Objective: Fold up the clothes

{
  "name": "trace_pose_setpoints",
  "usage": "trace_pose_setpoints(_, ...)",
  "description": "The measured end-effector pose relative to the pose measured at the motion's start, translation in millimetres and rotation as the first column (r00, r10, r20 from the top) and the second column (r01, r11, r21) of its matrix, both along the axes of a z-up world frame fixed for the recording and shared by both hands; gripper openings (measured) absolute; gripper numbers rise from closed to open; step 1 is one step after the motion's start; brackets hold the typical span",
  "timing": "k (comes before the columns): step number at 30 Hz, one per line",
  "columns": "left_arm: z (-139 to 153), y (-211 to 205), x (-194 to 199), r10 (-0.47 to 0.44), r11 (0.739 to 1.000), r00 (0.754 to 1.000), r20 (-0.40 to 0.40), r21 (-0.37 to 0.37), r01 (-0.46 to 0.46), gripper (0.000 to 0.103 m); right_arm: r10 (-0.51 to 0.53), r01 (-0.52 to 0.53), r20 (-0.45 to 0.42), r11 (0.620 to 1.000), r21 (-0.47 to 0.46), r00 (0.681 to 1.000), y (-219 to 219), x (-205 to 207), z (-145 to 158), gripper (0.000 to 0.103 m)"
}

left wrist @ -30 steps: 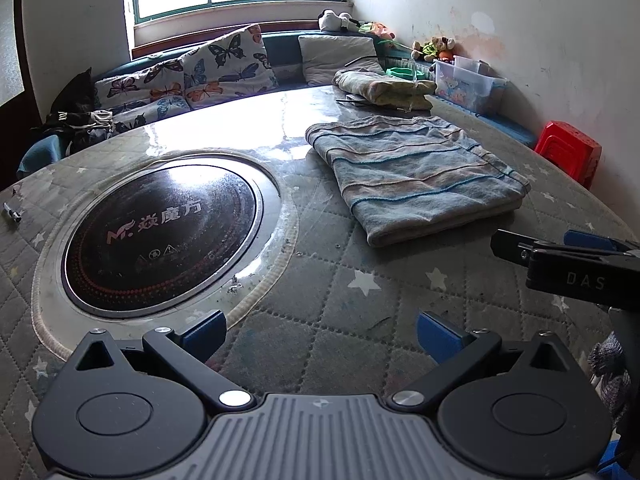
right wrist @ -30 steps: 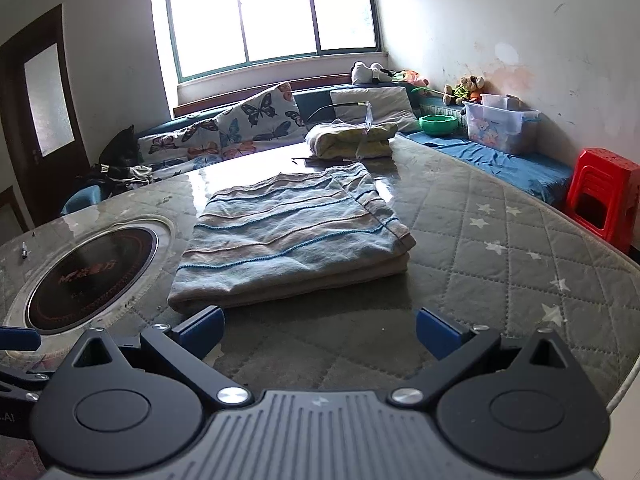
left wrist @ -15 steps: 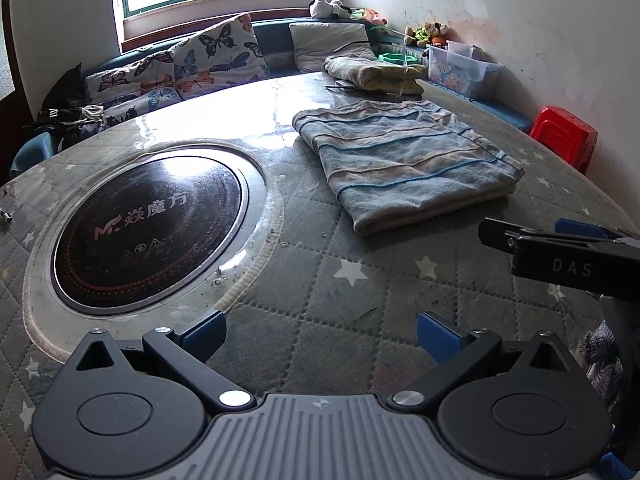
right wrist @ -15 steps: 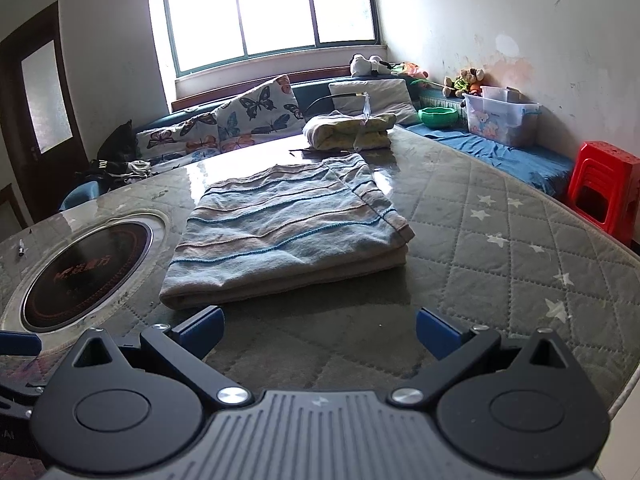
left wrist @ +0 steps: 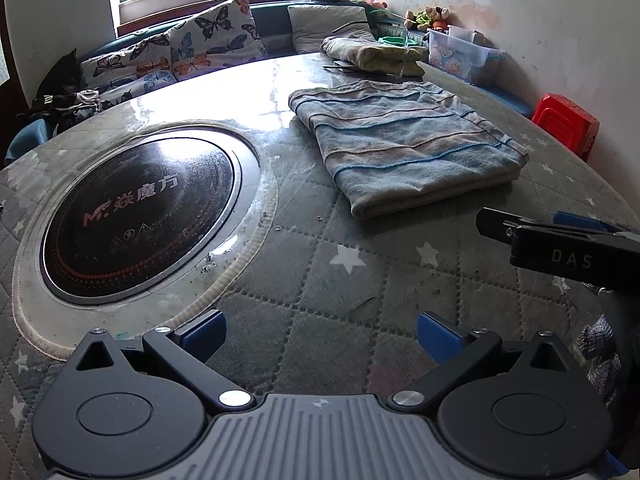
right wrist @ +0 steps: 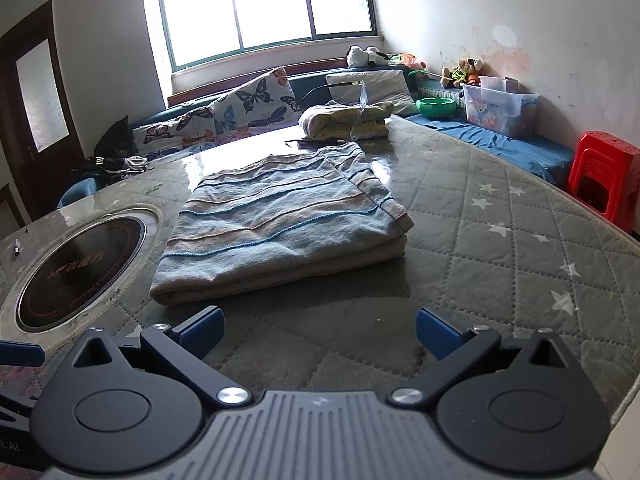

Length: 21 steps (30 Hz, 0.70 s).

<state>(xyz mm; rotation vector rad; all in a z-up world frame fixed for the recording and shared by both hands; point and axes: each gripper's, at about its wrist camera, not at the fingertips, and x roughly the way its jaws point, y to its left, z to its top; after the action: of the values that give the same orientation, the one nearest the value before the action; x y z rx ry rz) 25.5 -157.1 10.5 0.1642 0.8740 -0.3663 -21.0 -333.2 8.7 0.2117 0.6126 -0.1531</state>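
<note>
1. On the quilted bench [right wrist: 520,240], both grippers are moving in toward the folded striped cloth [right wrist: 280,224]; a second ago it was sitting smaller and farther off in both wrist views, and now it is filling more of each.

2. The left gripper [left wrist: 320,330] is hovering over bare quilting beside the round black cooktop [left wrist: 136,220], jaws spread wide with nothing between them.

3. The right gripper [right wrist: 318,328] is hanging just short of the cloth's near folded edge, jaws likewise wide apart and empty; in the left wrist view its black body is reaching in from the right [left wrist: 560,248].

4. What that is telling us, as a judgement: neither gripper is touching the cloth, so this is looking like an approach for one more fold or for lifting the finished piece away.

5. The cloth itself is lying flat on the bench between the cooktop and the far edge, already doubled into a thick rectangle, blue-grey with thin tan and blue stripes, its rounded fold facing the grippers.

6. Behind it, a second folded bundle [right wrist: 348,122] is sitting near the far rim, well apart from the striped one.
</note>
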Motion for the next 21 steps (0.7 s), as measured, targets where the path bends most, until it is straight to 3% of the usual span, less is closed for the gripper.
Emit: trace_pose_setpoints(21, -5.8, -5.3, 11.3, 0.0, 1.0, 0.999, -0.034, 0.014, 0.0, 0.103, -0.006, 0.006, -0.016, 1.0, -0.002, 1.0, -1.0, 9.0, -2.7, 0.103)
